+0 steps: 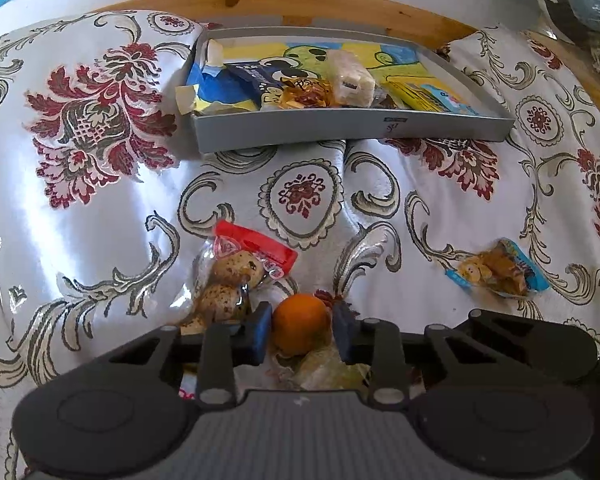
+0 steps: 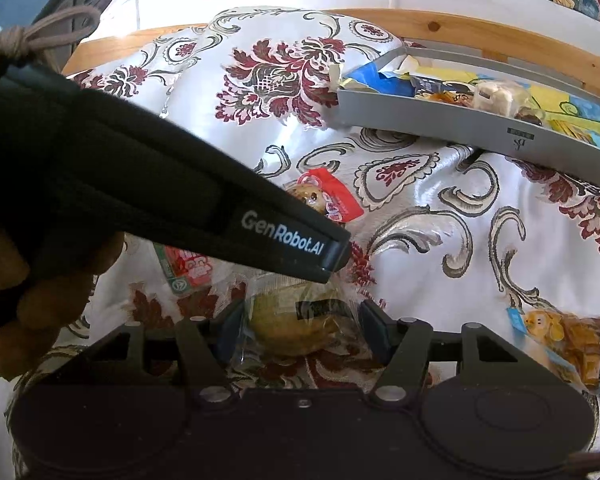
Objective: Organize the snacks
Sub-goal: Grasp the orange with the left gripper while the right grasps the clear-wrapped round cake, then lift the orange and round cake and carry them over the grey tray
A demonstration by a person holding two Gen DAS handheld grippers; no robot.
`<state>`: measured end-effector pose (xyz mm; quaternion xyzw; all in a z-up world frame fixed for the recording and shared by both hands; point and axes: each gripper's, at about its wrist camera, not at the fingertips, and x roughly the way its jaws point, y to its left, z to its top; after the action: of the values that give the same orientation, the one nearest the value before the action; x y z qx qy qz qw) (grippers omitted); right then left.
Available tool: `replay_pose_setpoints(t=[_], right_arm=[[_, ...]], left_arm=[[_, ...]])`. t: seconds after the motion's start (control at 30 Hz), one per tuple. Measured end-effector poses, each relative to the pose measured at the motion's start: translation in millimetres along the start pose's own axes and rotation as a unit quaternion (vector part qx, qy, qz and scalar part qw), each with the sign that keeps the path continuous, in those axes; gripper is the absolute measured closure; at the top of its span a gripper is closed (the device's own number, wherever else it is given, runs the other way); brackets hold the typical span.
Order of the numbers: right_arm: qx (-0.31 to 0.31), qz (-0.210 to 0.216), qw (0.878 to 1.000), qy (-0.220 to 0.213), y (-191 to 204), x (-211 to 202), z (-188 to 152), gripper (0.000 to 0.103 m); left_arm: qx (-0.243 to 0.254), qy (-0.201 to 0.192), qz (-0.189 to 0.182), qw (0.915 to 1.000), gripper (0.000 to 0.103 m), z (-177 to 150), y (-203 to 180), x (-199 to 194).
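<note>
My left gripper [image 1: 302, 332] is shut on a small orange [image 1: 300, 322], its blue pads touching both sides. Below the orange lies a clear-wrapped yellowish bun [image 1: 324, 370]. In the right wrist view that bun [image 2: 296, 320] sits between the wide-apart fingers of my right gripper [image 2: 300, 328], which is open. A pack of speckled quail eggs [image 1: 236, 276] with a red header lies just left of the orange and appears again as the egg pack [image 2: 324, 196]. The grey tray [image 1: 340, 128] at the back holds several wrapped snacks. The left gripper's body hides the orange in the right wrist view.
A blue-edged snack pack [image 1: 500, 270] lies on the floral cloth to the right, seen too as the blue pack [image 2: 564, 340]. A green and red packet [image 2: 188, 268] lies left of the bun. A hand [image 2: 40, 304] holds the left gripper's body [image 2: 180, 196]. The tray's front wall [image 2: 440, 124] rises at the upper right.
</note>
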<state>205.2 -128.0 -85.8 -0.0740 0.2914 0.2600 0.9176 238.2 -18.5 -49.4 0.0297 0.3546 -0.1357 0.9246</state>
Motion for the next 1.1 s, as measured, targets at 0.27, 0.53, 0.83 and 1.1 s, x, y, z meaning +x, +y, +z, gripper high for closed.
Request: replay_pose_setpoints(t=[0.27, 0.53, 0.83, 1.1], right_arm=[[-0.011, 0.001, 1.0, 0.002, 2, -4, 1, 0.043], [-0.037, -0.001, 0.999, -0.001, 8, -14, 0, 0.049], [-0.031, -0.027, 0.999, -0.003, -3, -34, 1, 0.051], [-0.024, -0.06, 0.997, -0.033, -22, -48, 16, 0.051]], left_arm=[[0.003, -0.002, 0.005, 1.0, 0.07, 0, -2, -6], [-0.001, -0.009, 0.01, 0.9999, 0.071, 2, -5, -18], [-0.028, -0.021, 0.022, 0.9991, 0.072, 5, 1, -33], [-0.027, -0.049, 0.03, 0.998, 0.072, 15, -6, -48]])
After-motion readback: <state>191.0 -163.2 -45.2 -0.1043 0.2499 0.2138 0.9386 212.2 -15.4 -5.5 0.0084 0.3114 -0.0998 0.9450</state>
